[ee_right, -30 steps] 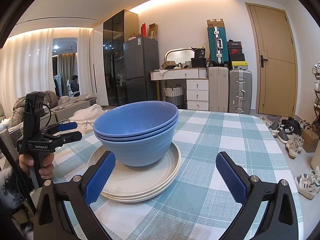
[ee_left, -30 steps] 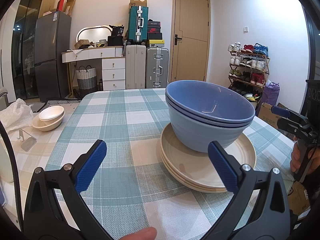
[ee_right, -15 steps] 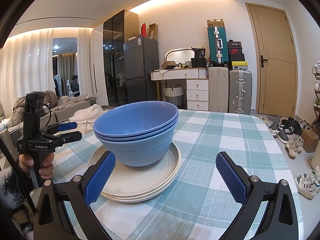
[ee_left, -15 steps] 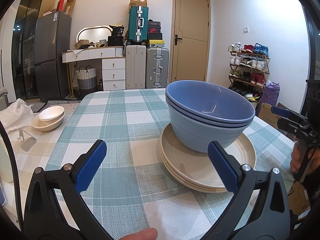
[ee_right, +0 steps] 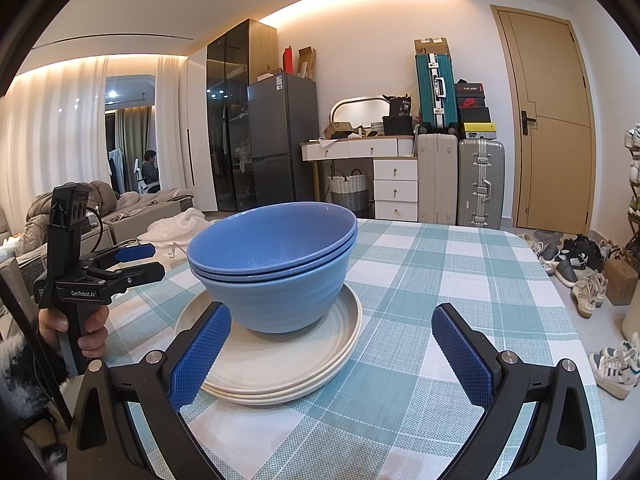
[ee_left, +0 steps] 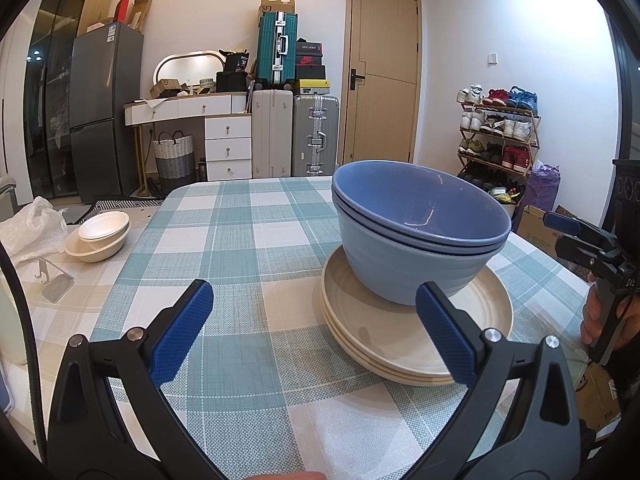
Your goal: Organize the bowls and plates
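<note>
Nested speckled blue bowls (ee_left: 420, 232) sat stacked on round cream plates (ee_left: 416, 332) ahead of both empty, wide-open grippers, left gripper (ee_left: 316, 332) and right gripper (ee_right: 332, 350); small cream bowls (ee_left: 98, 236) far left remained unsorted.

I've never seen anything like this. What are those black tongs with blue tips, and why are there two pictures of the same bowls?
They are hand-held grippers, one in each of a person's hands, with no robot arm behind them. Each carries a camera looking out along its two blue-padded fingers, so you get two views of one table. The left gripper sees the crockery from one side, the right gripper from the other; each view also catches the other gripper with the hand holding it. Both are open and hold nothing. On the checked tablecloth are nested blue bowls standing on stacked cream plates. Off to the side sit small white bowls.
</note>
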`<action>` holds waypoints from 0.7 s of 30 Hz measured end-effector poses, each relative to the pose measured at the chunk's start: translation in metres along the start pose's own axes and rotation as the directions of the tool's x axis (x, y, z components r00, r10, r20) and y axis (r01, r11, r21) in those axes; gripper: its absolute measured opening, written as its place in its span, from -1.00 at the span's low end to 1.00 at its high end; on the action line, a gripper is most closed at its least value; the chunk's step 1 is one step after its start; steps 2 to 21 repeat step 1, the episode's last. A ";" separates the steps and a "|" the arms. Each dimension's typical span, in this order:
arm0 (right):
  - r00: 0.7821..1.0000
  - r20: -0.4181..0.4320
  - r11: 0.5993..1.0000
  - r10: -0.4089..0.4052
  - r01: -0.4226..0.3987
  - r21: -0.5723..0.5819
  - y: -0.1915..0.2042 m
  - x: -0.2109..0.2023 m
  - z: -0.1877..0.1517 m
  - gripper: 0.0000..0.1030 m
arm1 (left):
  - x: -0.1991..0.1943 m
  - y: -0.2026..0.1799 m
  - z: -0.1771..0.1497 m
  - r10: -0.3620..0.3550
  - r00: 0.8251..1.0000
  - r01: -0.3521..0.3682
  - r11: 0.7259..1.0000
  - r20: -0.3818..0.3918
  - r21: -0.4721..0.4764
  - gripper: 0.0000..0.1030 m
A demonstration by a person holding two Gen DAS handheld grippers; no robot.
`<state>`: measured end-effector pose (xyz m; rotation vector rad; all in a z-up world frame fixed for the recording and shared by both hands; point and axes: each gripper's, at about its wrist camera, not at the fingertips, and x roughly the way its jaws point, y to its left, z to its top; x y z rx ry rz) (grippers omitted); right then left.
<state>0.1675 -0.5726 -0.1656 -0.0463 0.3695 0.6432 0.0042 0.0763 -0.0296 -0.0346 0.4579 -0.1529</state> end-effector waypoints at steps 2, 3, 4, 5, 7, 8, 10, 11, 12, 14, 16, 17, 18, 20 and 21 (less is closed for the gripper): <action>1.000 0.000 1.000 0.000 0.000 0.001 0.000 0.000 0.000 0.99 | 0.000 0.000 0.000 -0.001 1.000 0.001 1.000 0.000 0.000 0.96; 1.000 0.000 1.000 0.000 0.000 0.001 0.000 0.000 0.000 0.99 | 0.000 0.000 0.000 -0.001 1.000 0.001 1.000 0.000 0.000 0.96; 1.000 0.000 1.000 0.000 0.000 0.001 0.000 0.000 0.000 0.99 | 0.000 0.000 0.000 -0.001 1.000 0.001 1.000 0.000 0.000 0.96; 1.000 0.000 1.000 0.000 0.000 0.001 0.000 0.000 0.000 0.99 | 0.000 0.000 0.000 -0.001 1.000 0.001 1.000 0.000 0.000 0.96; 1.000 0.000 1.000 0.000 0.000 0.001 0.000 0.000 0.000 0.99 | 0.000 0.000 0.000 -0.001 1.000 0.001 1.000 0.000 0.000 0.96; 1.000 0.000 1.000 0.000 0.000 0.001 0.000 0.000 0.000 0.99 | 0.000 0.000 0.000 -0.001 1.000 0.001 1.000 0.000 0.000 0.96; 1.000 0.000 1.000 0.000 0.000 0.001 0.000 0.000 0.000 0.99 | 0.000 0.000 0.000 -0.001 1.000 0.001 1.000 0.000 0.000 0.96; 1.000 0.000 1.000 0.000 0.000 0.001 0.000 0.000 0.000 0.99 | 0.000 0.000 0.000 -0.001 1.000 0.001 1.000 0.000 0.000 0.96; 1.000 0.000 1.000 0.000 0.000 0.001 0.000 0.000 0.000 0.99 | 0.000 0.000 0.000 -0.001 1.000 0.001 1.000 0.000 0.000 0.96; 1.000 0.000 1.000 0.000 0.000 0.001 0.000 0.000 0.000 0.99 | 0.000 0.000 0.000 -0.001 1.000 0.001 1.000 0.000 0.000 0.96; 1.000 0.000 1.000 0.000 0.000 0.001 0.000 0.000 0.000 0.99 | 0.000 0.000 0.000 -0.001 1.000 0.001 1.000 0.000 0.000 0.96; 1.000 0.000 1.000 0.000 0.000 0.001 0.000 0.000 0.000 0.99 | 0.000 0.000 0.000 -0.001 1.000 0.001 1.000 0.000 0.000 0.96; 1.000 0.000 1.000 0.000 0.000 0.001 0.000 0.000 0.000 0.99 | 0.000 0.000 0.000 -0.001 1.000 0.001 1.000 0.000 0.000 0.96; 1.000 0.000 1.000 0.000 0.000 0.001 0.000 0.000 0.000 0.99 | 0.000 0.000 0.000 -0.001 1.000 0.001 1.000 0.000 0.000 0.96; 1.000 0.000 1.000 0.000 0.000 0.001 0.000 0.000 0.000 0.99 | 0.000 0.000 0.000 -0.001 1.000 0.001 1.000 0.000 0.000 0.96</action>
